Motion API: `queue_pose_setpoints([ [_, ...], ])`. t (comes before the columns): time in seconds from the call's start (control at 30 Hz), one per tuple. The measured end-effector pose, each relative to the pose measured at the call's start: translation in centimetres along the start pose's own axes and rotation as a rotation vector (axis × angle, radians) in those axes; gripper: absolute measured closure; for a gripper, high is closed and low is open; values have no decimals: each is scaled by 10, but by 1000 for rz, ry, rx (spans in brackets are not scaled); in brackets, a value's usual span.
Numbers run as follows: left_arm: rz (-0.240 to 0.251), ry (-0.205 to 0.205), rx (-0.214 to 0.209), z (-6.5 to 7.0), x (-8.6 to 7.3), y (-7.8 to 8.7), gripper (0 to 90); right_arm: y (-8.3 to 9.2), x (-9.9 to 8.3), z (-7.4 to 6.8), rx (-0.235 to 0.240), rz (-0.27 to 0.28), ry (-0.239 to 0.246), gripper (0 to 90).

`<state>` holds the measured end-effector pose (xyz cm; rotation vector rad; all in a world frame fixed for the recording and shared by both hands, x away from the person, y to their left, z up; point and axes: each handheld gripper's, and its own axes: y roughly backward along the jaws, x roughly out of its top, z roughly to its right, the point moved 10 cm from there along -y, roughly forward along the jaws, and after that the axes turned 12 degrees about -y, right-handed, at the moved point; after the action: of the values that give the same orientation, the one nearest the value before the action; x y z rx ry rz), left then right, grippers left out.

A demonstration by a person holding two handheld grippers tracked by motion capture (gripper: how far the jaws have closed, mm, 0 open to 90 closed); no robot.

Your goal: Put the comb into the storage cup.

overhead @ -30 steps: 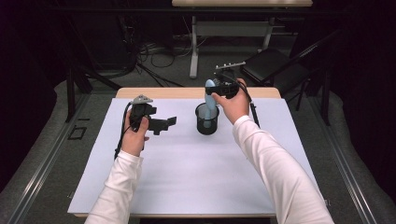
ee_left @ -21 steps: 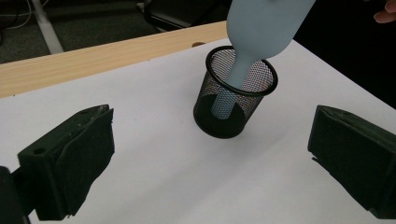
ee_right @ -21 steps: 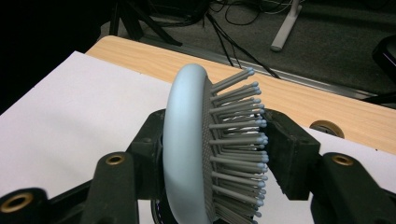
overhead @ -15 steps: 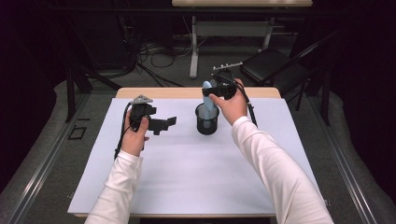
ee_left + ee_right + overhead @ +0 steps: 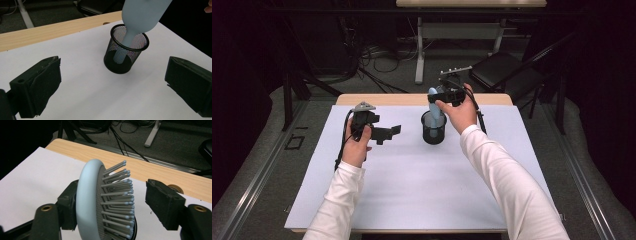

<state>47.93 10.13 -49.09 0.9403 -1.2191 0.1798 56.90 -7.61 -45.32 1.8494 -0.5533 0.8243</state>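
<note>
A pale blue hairbrush [image 5: 432,101] stands tilted with its handle down inside a black mesh cup [image 5: 434,130] on the white sheet. My right gripper [image 5: 436,95] is at the brush head above the cup. In the right gripper view the brush [image 5: 88,195] leans its back on the left jaw, and its bristles stand clear of the right jaw. These jaws have just been opening, so my right gripper [image 5: 117,202] is open with the head still between them. My left gripper [image 5: 387,133] hovers left of the cup, open and empty, aimed at the cup [image 5: 125,53] and brush [image 5: 140,15].
The white sheet [image 5: 412,185] covers most of a wooden table whose bare far edge [image 5: 377,99] shows behind the cup. Beyond the table, cables lie on the floor [image 5: 377,55], with a white desk leg [image 5: 418,55] and a dark folding chair [image 5: 507,70] there too.
Both hands have stayed where they were. The brush head has slipped slightly left and down at the right gripper.
</note>
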Motion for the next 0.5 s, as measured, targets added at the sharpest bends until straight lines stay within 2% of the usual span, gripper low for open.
queue_pose_setpoints([
  [0.3, -1, 2, -1, 0, 0, 0, 7, 1, 2, 1, 3, 10, -14, 180],
  [0.5, -2, 2, -1, 0, 0, 0, 7, 1, 2, 2, 1, 4, -17, 156],
])
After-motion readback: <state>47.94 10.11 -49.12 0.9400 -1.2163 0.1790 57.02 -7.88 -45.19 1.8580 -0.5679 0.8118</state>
